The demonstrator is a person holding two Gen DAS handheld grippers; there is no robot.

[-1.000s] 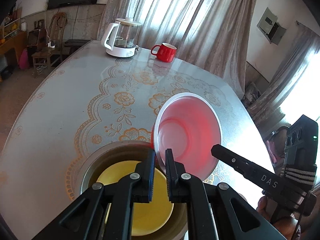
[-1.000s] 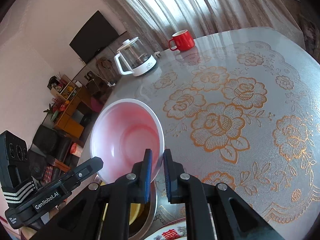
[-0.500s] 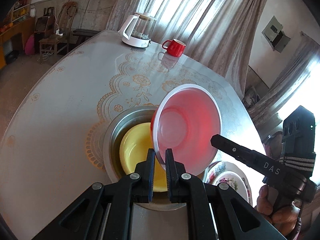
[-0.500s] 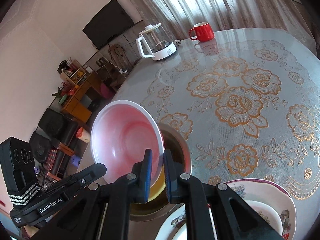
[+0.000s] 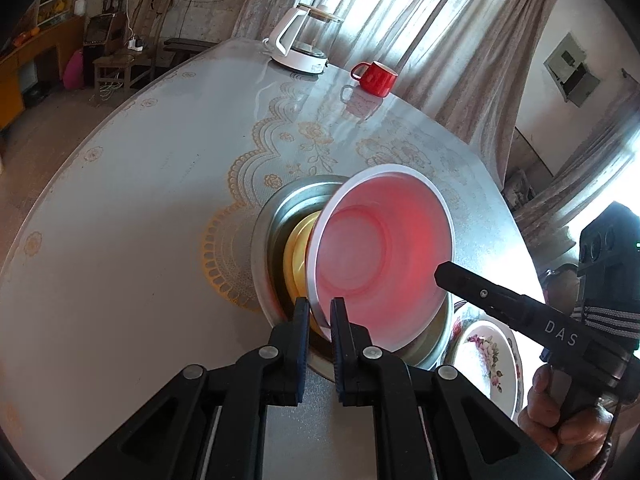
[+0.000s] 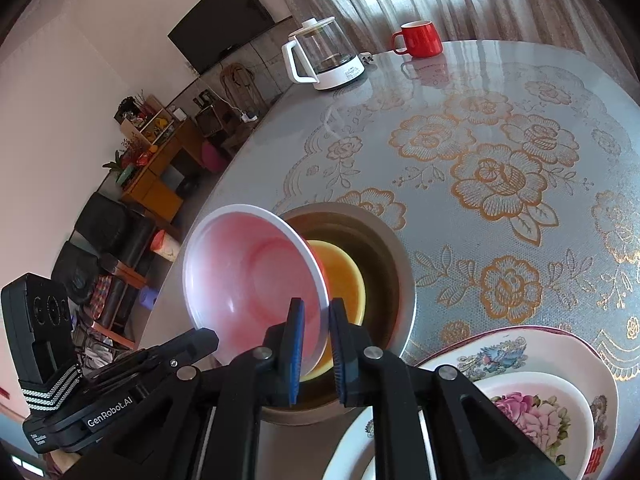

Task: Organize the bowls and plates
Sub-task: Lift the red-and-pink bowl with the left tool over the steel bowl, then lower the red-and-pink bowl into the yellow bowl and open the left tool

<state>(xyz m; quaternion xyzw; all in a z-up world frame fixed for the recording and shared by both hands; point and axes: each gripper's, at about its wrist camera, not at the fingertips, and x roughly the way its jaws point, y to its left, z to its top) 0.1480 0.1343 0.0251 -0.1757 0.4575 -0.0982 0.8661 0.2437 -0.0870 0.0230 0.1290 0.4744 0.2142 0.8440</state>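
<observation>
A round, smooth pink plastic bowl (image 5: 380,256) with a thin white rim is held above a wide, shallow metal basin (image 5: 264,248) of dull brushed finish, which rests on the table (image 5: 132,200). The bowl is tilted steeply on edge, its open mouth facing back toward both cameras and its base turned toward the basin; the axis through base and mouth lies closer to level than to upright. The left gripper (image 5: 319,316) is clamped on the lower rim of the bowl, the rim wall being pinched between its two ribbed pads. The right gripper (image 6: 316,320) is closed on the opposite section of the same rim, with the rim seen between its blue-edged pads. Inside the basin a glossy yellow bowl (image 6: 344,280) is seated upright, partly hidden behind the pink bowl. Just beside the basin, on its near side, a stack of glazed ceramic plates (image 6: 532,408) with floral print is set, the lower one oval. The table is covered by a shiny cloth with gold rose and lace patterns. Well beyond the basin a clear glass kettle (image 6: 326,56) with white handle and base stands near a red mug (image 6: 420,38).
</observation>
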